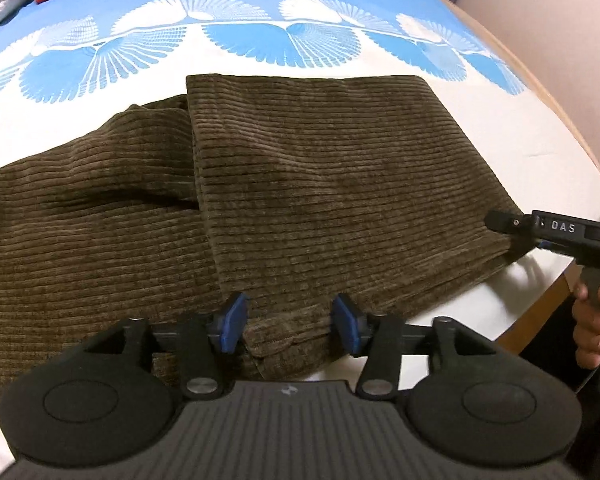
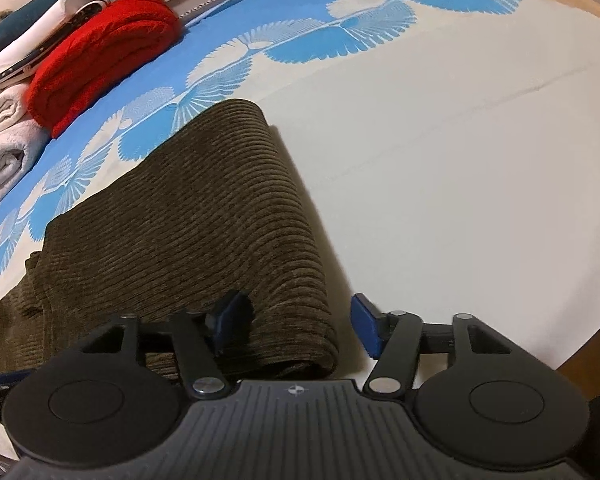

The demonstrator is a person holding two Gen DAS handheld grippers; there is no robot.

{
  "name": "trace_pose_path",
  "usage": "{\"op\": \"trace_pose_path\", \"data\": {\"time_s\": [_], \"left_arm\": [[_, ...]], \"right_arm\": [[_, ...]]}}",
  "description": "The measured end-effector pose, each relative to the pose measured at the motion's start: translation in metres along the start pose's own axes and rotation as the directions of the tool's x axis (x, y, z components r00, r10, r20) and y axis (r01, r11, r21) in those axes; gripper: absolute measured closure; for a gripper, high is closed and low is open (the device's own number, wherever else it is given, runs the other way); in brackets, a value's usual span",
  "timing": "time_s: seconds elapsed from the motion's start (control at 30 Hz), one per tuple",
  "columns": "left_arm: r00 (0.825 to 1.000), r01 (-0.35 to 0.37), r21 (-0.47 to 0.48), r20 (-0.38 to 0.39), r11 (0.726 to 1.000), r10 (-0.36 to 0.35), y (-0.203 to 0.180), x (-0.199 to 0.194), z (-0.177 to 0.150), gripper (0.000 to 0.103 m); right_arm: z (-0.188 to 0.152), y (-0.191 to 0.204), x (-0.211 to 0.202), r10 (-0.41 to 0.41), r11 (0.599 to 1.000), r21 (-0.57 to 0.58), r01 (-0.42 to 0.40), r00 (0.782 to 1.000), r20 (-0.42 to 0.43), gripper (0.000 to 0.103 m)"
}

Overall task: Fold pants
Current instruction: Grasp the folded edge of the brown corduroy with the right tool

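Observation:
Brown corduroy pants (image 1: 300, 184) lie folded on the bed, one layer laid over another. My left gripper (image 1: 290, 322) is open, its blue pads either side of the near hem of the top layer. In the left wrist view the right gripper (image 1: 508, 232) reaches the pants' right corner from the side. In the right wrist view the pants (image 2: 204, 232) run away from me, and my right gripper (image 2: 300, 328) is open around the near folded edge, left pad on the cloth, right pad over the sheet.
The bed sheet (image 2: 460, 160) is white with a blue fan pattern (image 1: 260, 28). A red folded blanket (image 2: 100, 60) and pale towels (image 2: 4, 148) are stacked at the far left. The wooden bed edge (image 1: 560, 120) runs along the right.

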State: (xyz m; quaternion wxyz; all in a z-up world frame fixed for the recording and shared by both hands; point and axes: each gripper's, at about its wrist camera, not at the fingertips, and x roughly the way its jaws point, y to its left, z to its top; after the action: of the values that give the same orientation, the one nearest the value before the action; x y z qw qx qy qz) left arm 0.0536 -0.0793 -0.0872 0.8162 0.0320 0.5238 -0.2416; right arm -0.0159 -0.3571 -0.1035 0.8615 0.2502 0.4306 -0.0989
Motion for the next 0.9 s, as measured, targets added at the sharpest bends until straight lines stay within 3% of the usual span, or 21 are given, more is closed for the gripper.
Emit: {"op": "trace_pose_path", "data": {"time_s": [0.07, 0.17, 0.3, 0.4, 0.53, 0.7, 0.9], "left_arm": [[1.0, -0.013, 0.02, -0.005, 1.0, 0.013, 0.0, -0.003, -0.002, 0.043], [1.0, -0.022, 0.025, 0.018, 0.999, 0.021, -0.005, -0.01, -0.004, 0.043], [0.994, -0.035, -0.017, 0.106, 0.999, 0.037, -0.001, -0.027, -0.001, 0.039], [0.977, -0.069, -0.034, 0.2, 0.997, 0.075, 0.0, -0.042, 0.001, 0.034], [0.965, -0.078, -0.068, 0.245, 0.995, 0.093, 0.001, -0.058, 0.003, 0.034], [0.944, -0.102, -0.114, 0.302, 0.988, 0.133, 0.01, -0.074, 0.006, 0.033], [0.938, -0.142, -0.255, 0.273, 0.956, 0.213, 0.04, -0.085, 0.003, 0.033]], "right_arm": [[-0.001, 0.004, -0.002, 0.007, 1.0, -0.022, -0.007, 1.0, 0.009, 0.061], [-0.001, 0.009, -0.007, -0.001, 0.999, -0.043, 0.003, 0.999, 0.035, 0.069], [0.002, 0.015, -0.017, 0.007, 0.999, -0.047, -0.003, 0.997, 0.077, 0.072], [0.006, 0.032, -0.031, 0.003, 0.994, -0.107, 0.01, 0.993, 0.122, 0.073], [0.011, 0.062, -0.054, 0.024, 0.979, -0.203, 0.014, 0.983, 0.184, 0.074], [0.003, 0.102, -0.066, 0.054, 0.931, -0.363, 0.037, 0.97, 0.236, 0.075], [-0.022, 0.141, -0.072, 0.151, 0.846, -0.532, 0.035, 0.941, 0.303, 0.075]]}}
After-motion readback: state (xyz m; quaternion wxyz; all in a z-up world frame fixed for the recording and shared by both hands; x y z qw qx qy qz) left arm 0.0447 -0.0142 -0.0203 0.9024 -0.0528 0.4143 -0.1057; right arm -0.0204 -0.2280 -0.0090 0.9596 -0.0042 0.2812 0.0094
